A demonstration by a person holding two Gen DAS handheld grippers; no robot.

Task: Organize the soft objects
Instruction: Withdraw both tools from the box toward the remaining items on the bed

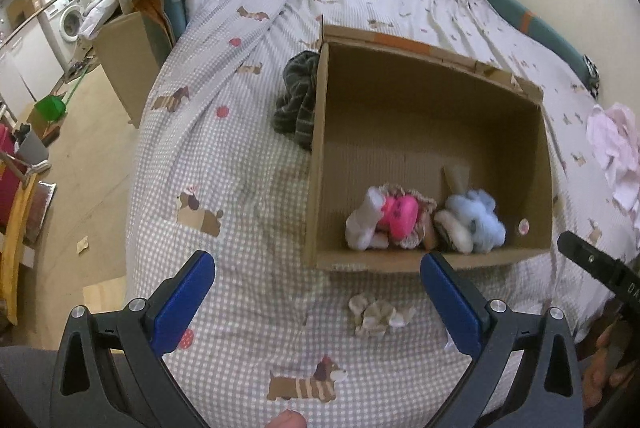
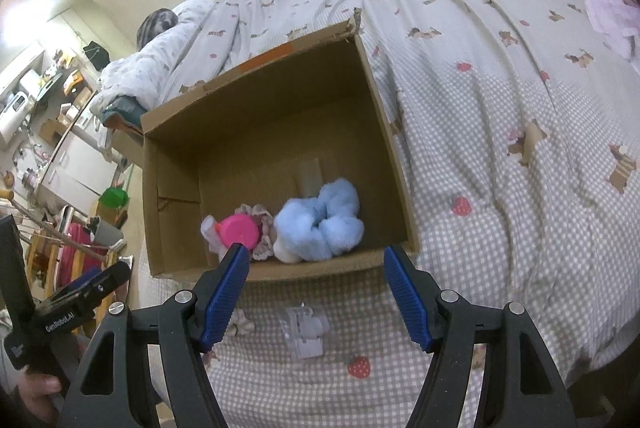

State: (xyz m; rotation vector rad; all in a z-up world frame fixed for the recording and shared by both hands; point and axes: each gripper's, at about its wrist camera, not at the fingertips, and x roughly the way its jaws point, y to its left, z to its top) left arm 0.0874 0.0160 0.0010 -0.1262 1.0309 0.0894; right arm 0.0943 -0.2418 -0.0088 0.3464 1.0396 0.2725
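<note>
Left fingers [image 1: 182, 302]: blue pads spread wide, nothing between them, hanging over the checked bedspread [image 1: 248, 187] near the bed's front edge.
Right fingers [image 2: 224, 294]: blue pads also spread wide, empty, pointing down toward the near wall of the cardboard box [image 2: 264, 270].
Box: open-topped, resting on the bed, far of both grippers; in the left wrist view, to the right of centre.
Already inside: pale blue fluffy scrunchie [image 2: 320, 220], bright pink soft piece [image 2: 239, 232], white and frilly pieces, all bunched against the near wall.
Loose on the bedspread: small beige frilly scrunchie [image 1: 378, 314], just near of the box.
Key relation: beige scrunchie lying between the left pads, closer to the right-hand pad, long axis running left to right across the gap; probably within easier reach of the left gripper [image 1: 318, 302].
Also loose: clear plastic clip [image 2: 306, 334] between the right pads, hard rather than soft by the look of it.
Farther off: dark striped cloth [image 1: 298, 101] touching the box's left wall; pink garment [image 1: 616, 151] at far right.
Hard to make out: beige scrunchie mostly hidden behind the right gripper's left finger; exact make-up of the white pieces in the box unclear.
</note>
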